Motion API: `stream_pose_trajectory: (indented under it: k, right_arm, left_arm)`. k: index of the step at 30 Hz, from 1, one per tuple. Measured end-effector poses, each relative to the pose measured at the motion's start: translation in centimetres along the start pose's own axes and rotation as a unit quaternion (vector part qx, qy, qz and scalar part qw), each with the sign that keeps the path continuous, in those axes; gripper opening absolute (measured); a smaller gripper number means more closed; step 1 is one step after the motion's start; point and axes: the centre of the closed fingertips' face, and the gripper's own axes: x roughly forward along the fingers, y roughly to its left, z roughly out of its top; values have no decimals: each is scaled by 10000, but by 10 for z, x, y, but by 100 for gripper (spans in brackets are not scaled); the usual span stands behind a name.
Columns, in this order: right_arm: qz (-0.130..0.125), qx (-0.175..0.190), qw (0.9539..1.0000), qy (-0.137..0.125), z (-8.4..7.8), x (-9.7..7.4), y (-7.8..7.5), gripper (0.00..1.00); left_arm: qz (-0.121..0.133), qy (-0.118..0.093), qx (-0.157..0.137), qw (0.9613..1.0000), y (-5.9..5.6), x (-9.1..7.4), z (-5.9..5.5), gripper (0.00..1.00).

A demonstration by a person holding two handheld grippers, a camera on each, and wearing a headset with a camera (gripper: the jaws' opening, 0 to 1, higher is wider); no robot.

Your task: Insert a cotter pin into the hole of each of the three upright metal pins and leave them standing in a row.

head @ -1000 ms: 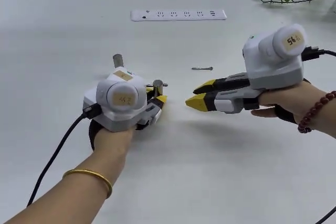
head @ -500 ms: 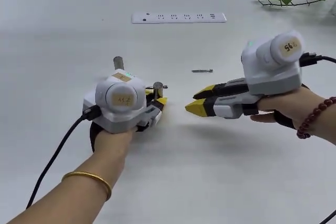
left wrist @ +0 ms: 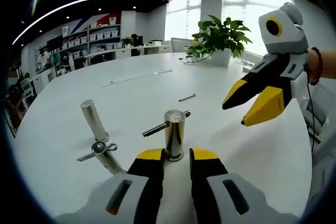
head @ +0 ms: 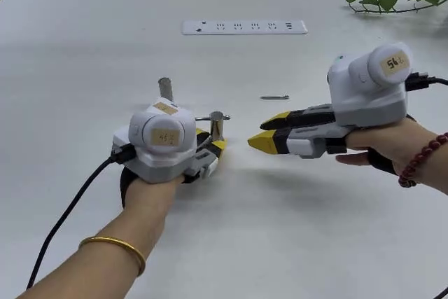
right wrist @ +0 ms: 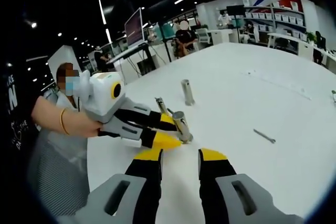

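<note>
1. Left gripper straddles the base of an upright metal pin holding a cotter pin; we cannot tell if it clamps
2. Right gripper hovers nearby, jaws slightly parted, empty
3. Farther off, a bare pin stands; a loose cotter pin lies flat

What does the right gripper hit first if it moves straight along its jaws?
Likely the upright metal pin clamped by the left gripper, or that gripper's tips beside it; depth is unclear.
</note>
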Motion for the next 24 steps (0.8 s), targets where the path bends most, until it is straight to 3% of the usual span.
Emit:
stream_pose_trajectory:
  k: [9,21,24]
  right_arm:
    - [15,141,9996,-246,17,1,3,25]
    - [-56,-104,9993,-364,45,6,5,32]
    - [-62,-155,9991,-379,52,9,4,32]
  left_arm:
    - [-78,-95,-167,9998,-6,-19,2,22]
    - [-52,-338,-400,9986,-1,-54,14,34]
    - [-11,-277,-430,9987,0,-64,11,34]
